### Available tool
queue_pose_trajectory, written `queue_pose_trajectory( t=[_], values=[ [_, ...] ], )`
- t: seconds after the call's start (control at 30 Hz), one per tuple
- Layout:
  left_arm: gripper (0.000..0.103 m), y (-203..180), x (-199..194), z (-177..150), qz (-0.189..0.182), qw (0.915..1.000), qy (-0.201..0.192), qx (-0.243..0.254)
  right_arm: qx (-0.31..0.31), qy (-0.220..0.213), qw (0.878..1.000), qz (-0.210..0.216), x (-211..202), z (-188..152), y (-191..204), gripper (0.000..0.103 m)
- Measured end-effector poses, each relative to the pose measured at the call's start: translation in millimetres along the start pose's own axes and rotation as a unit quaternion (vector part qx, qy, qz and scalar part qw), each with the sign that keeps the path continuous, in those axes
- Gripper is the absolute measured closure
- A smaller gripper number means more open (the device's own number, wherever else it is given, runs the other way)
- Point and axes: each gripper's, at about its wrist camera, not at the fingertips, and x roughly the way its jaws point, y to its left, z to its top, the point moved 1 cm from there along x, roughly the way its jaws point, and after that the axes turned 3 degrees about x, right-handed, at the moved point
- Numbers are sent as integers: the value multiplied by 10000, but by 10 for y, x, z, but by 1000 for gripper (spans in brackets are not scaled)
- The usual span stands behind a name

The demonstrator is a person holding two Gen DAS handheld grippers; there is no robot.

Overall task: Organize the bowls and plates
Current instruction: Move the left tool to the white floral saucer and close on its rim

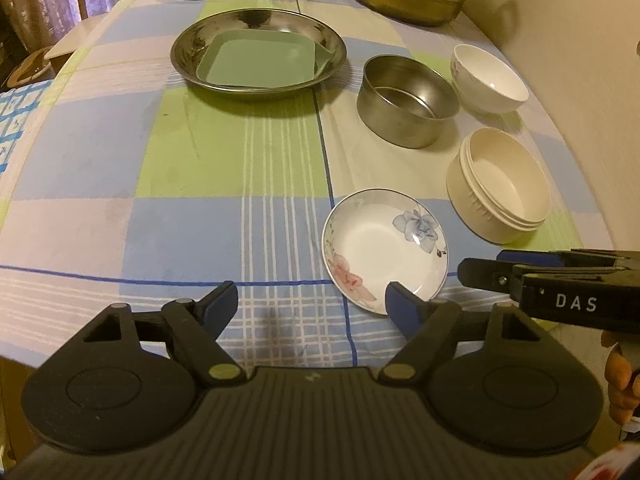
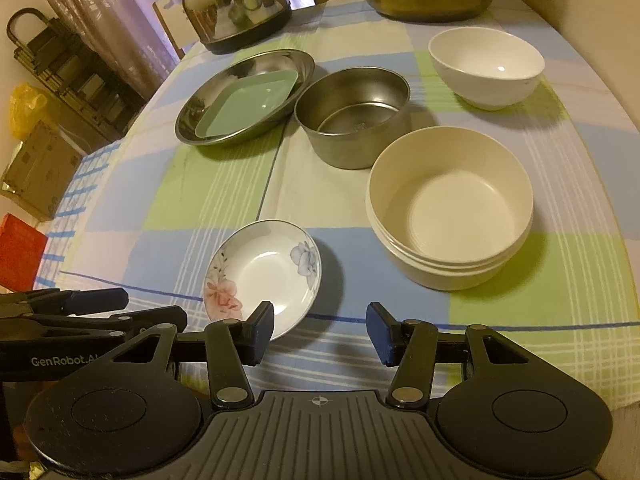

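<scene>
Both grippers hang over the near edge of the checked tablecloth (image 1: 100, 208) with jaws spread and nothing between them. The left gripper (image 1: 312, 304) sits closest to the small flowered saucer (image 1: 384, 254), likely lining up to take it. The green square plate (image 1: 260, 64) already lies in the steel dish (image 1: 256, 26), so the plates seem to be gathering there, with the bowls at the right.

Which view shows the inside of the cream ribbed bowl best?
The right wrist view: the cream ribbed bowl sits large and central, its whole floor visible. In the left wrist view the same bowl lies near the right edge, smaller, showing more of its ribbed outer wall.
</scene>
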Motion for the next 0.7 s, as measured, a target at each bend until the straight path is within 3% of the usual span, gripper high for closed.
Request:
queue_pose_trajectory(
  t=[0.37, 0.7],
  values=[
    [51, -1, 199, 61, -96, 9998, -18, 144, -133, 26, 9999, -11, 218, 28, 37, 52],
    [68, 51, 340, 106, -213, 9997, 43, 133, -129, 64, 9999, -29, 383, 65, 58, 74]
  ],
)
